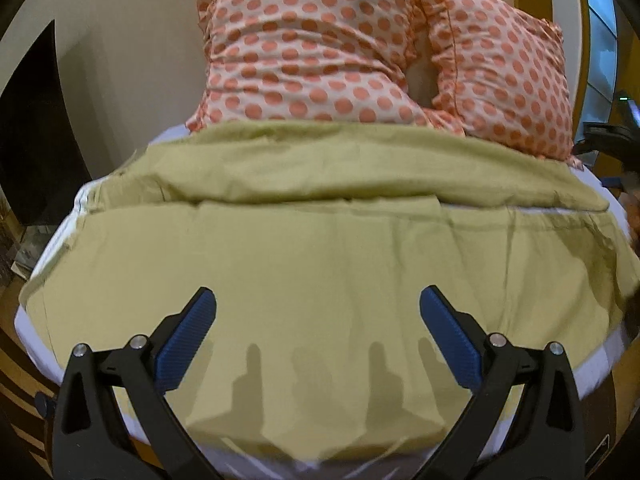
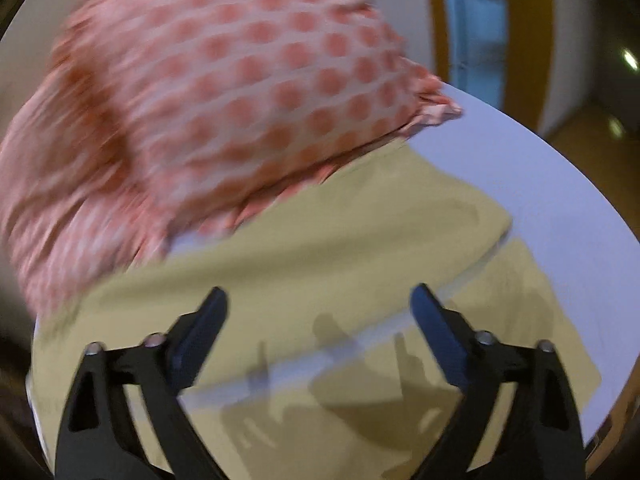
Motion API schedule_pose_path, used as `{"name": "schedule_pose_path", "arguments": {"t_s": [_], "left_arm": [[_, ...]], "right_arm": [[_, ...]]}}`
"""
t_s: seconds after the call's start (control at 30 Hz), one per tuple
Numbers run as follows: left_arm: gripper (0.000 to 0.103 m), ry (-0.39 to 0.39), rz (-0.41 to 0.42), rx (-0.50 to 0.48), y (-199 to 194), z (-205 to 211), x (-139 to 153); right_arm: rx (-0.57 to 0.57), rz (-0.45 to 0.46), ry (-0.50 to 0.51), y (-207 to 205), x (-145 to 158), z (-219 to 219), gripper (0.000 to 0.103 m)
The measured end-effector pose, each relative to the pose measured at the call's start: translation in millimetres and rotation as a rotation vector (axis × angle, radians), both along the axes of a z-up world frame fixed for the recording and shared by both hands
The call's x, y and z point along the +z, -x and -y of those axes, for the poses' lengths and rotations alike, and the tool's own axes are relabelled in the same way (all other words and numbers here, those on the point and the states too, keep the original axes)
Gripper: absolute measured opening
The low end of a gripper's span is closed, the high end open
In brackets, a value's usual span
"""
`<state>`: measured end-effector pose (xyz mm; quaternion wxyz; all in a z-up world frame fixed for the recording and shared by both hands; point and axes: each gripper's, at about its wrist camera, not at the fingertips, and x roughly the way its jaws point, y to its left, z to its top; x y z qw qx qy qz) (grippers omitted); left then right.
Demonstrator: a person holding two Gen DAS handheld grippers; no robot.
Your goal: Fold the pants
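Observation:
Olive-green pants (image 1: 320,240) lie spread flat across a bed with a white sheet (image 1: 32,320), one leg behind the other with a seam line between them. My left gripper (image 1: 318,300) is open and empty, hovering over the near leg of the pants. The right wrist view is blurred by motion: the same pants (image 2: 340,240) lie below, with a strip of white sheet showing between the two legs. My right gripper (image 2: 320,300) is open and empty above the pants.
Two pillows with orange dots (image 1: 312,48) lean at the head of the bed behind the pants; one fills the upper left of the right wrist view (image 2: 208,92). Bare white sheet (image 2: 540,184) lies to the right. The bed edge drops off at the near side.

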<state>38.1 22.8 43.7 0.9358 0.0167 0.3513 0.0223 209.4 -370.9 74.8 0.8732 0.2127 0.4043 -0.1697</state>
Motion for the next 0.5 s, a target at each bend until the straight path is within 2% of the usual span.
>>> {"name": "schedule_pose_path", "arguments": {"t_s": [0.1, 0.17, 0.3, 0.37, 0.4, 0.43, 0.47, 0.5], "left_arm": [[0.101, 0.000, 0.010, -0.002, -13, -1, 5], [0.101, -0.006, 0.015, -0.002, -21, -2, 7], [0.101, -0.012, 0.021, -0.002, -33, -6, 7], [0.101, -0.003, 0.016, -0.003, -38, -7, 5], [0.101, 0.007, 0.012, -0.005, -42, -9, 4], [0.101, 0.018, 0.007, -0.008, -45, -11, 3], [0.101, 0.029, 0.002, -0.011, -47, -11, 1], [0.101, 0.055, -0.004, -0.020, -49, -14, -1]], "right_arm": [[-0.119, -0.065, -0.010, -57, -16, 32, 0.073], [-0.198, -0.103, -0.036, -89, -30, 50, 0.072], [-0.289, -0.157, -0.055, -124, -55, 66, 0.073], [-0.327, -0.172, 0.024, -137, -60, 70, 0.071], [-0.327, -0.196, 0.063, -140, -64, 69, 0.063], [-0.309, -0.191, 0.134, -142, -65, 65, 0.051], [-0.288, -0.167, 0.145, -139, -65, 63, 0.043], [-0.275, -0.149, 0.161, -135, -65, 61, 0.025]]}}
